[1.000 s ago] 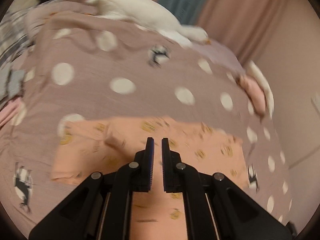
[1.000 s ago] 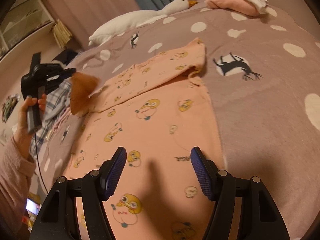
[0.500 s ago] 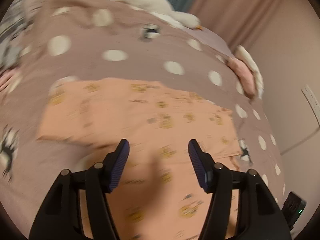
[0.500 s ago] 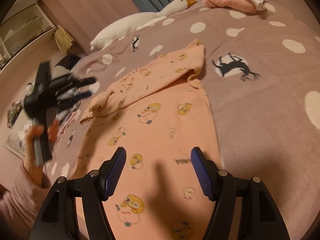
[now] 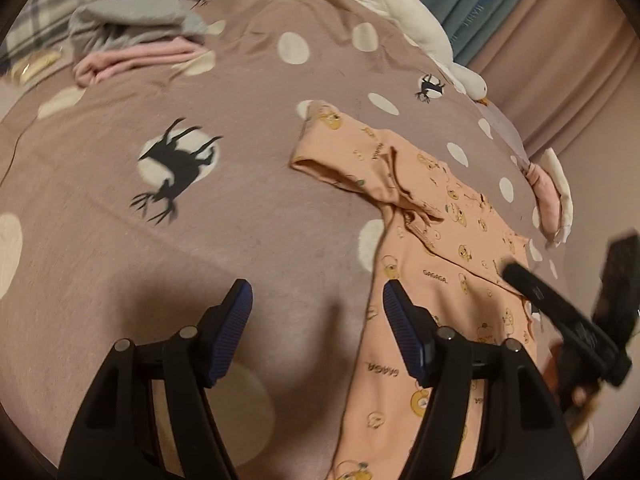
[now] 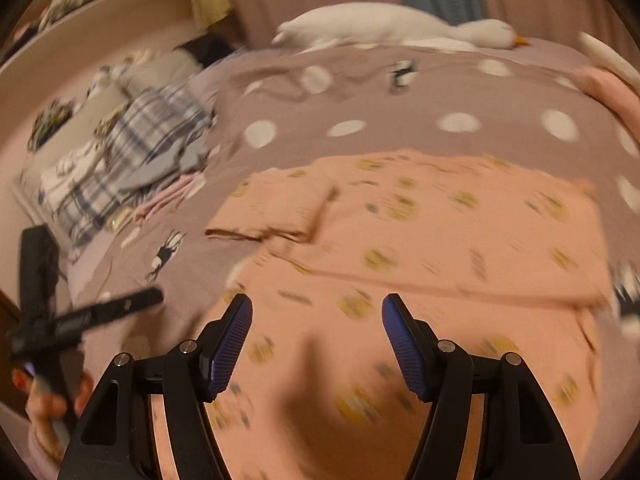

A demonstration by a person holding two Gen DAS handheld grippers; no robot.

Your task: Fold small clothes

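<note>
A peach baby garment [image 5: 436,240] with yellow cartoon prints lies flat on the dotted mauve bedspread [image 5: 200,240], one sleeve [image 5: 340,160] folded in. My left gripper [image 5: 317,286] hovers over bare bedspread just left of the garment; its jaws are opening and nothing is between them. In the right wrist view my right gripper [image 6: 316,300] stands open above the garment [image 6: 440,232], holding nothing. The folded sleeve [image 6: 276,208] lies ahead of it to the left. Each gripper appears blurred in the other's view: the right gripper [image 5: 560,308], and the left gripper [image 6: 80,316] in a hand [image 6: 52,400].
A white goose plush [image 5: 400,12] lies along the bed's far edge. A pile of grey, pink and plaid clothes [image 5: 132,28] sits at the far left, and a folded pink-and-white stack [image 5: 552,192] at the right. Curtains hang behind the bed.
My left gripper let go of the sleeve, opened and swung left off the garment onto bare bedspread. The sleeve now lies folded in. My right gripper, still open, swept sideways over the garment.
</note>
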